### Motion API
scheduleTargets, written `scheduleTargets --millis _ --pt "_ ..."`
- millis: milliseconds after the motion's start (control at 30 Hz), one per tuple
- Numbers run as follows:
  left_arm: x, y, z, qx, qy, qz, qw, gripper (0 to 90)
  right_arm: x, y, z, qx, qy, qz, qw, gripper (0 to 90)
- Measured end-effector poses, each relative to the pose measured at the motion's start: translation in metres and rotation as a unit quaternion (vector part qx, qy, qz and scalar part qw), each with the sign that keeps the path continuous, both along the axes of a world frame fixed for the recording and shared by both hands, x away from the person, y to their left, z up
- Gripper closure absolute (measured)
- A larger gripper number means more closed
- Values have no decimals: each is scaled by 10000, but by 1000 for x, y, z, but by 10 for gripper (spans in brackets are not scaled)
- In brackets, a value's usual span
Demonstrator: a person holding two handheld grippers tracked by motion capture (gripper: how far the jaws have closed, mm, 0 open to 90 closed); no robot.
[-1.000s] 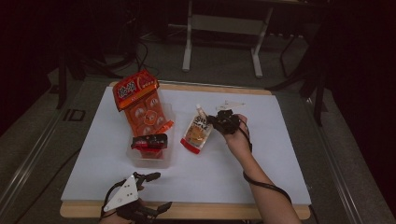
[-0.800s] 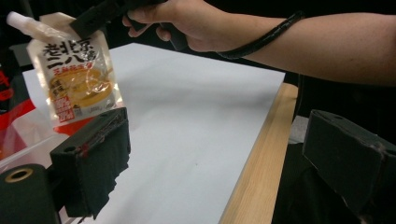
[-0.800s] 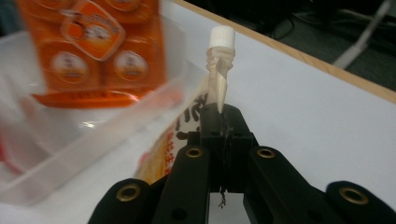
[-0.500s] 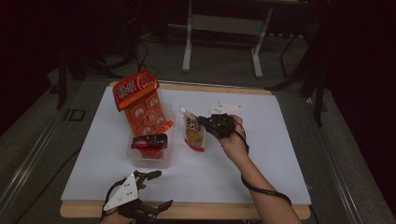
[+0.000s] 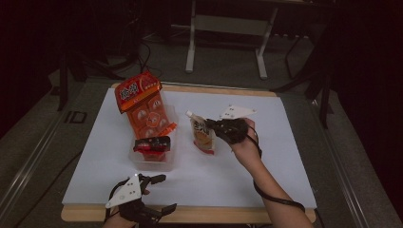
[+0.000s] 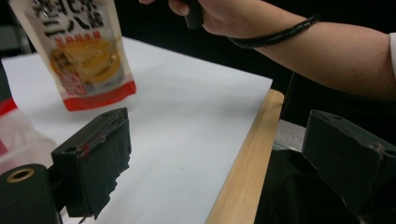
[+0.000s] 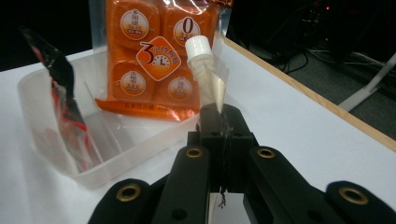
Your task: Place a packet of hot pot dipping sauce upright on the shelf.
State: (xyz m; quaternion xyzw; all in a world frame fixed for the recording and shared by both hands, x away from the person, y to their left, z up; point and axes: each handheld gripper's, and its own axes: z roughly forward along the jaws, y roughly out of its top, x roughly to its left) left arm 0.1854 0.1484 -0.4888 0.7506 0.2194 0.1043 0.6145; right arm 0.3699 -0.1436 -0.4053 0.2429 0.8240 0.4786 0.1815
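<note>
Now the right tool [image 5: 219, 126], jaws clamped on the spouted pouch [image 5: 203, 135], holds it upright and clear of the counter [image 5: 266, 156], just right of the tub [image 5: 153, 159]; a second ago it lay tilted farther right. That suggests it is headed for the tub. The left tool [image 5: 159, 192] waits wide open and empty at the near edge, unmoved.

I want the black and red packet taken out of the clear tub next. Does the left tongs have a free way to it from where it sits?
Probably yes. The left tongs sit open at the near table edge, with bare white table between them and the tub. The packet stands above the tub's rim.
</note>
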Motion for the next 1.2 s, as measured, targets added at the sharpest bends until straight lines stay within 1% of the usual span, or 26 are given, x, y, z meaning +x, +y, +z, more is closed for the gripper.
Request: scheduleTargets --millis 100,167,200,233,267,300,367,400,467,567,667,733,767,800,833,1067,1133,1200 --pt "0 -1 2 -51 3 -36 10000 85 -7 -6 4 32 -23 53 10000 895" --pt "0 -2 3 -25 1 -60 10000 85 -12 -10 7 23 -48 83 10000 895" --pt "0 -2 3 -25 1 -60 10000 85 -12 -10 7 23 -48 83 10000 895" --pt "1 -2 5 -47 32 -67 10000 86 -19 -15 10 32 -76 138 9999 895" --pt "1 -2 5 -47 32 -67 10000 86 -19 -15 10 32 -76 138 9999 895" --pt "2 -1 6 -136 62 -107 9998 86 -25 -19 13 35 -103 197 9997 895" --pt "3 0 7 -26 25 -109 9999 86 -31 -22 16 20 -147 244 9996 895" --pt "3 -1 8 28 -4 -116 9999 86 -34 -24 17 59 -150 265 9995 895" --pt "3 -1 10 71 -31 -99 9999 88 -40 -28 20 80 -167 317 9993 895" --pt "4 -3 12 77 -66 -113 9999 102 -50 -33 24 165 -210 386 9989 895" --pt "6 -5 14 91 -95 -130 9998 110 -59 -37 27 185 -267 457 9984 895" --pt "7 -5 16 51 -85 -160 9998 111 -66 -40 30 213 -304 515 9980 895" --pt "7 -6 18 80 -106 -158 9998 114 -70 -41 32 213 -306 545 9978 895" --pt "8 -6 19 72 -120 -173 9998 116 -73 -43 33 223 -349 567 9975 895" --pt "8 -6 20 72 -131 -183 9997 120 -77 -44 34 237 -346 598 9973 895" --pt "14 -10 34 92 -218 -257 9994 138 -100 -54 44 359 -433 823 9950 894" --pt "16 -11 38 79 -210 -300 9993 141 -106 -56 46 396 -449 877 9943 895" --pt "18 -14 42 129 -239 -307 9992 143 -112 -57 49 426 -480 927 9936 894"
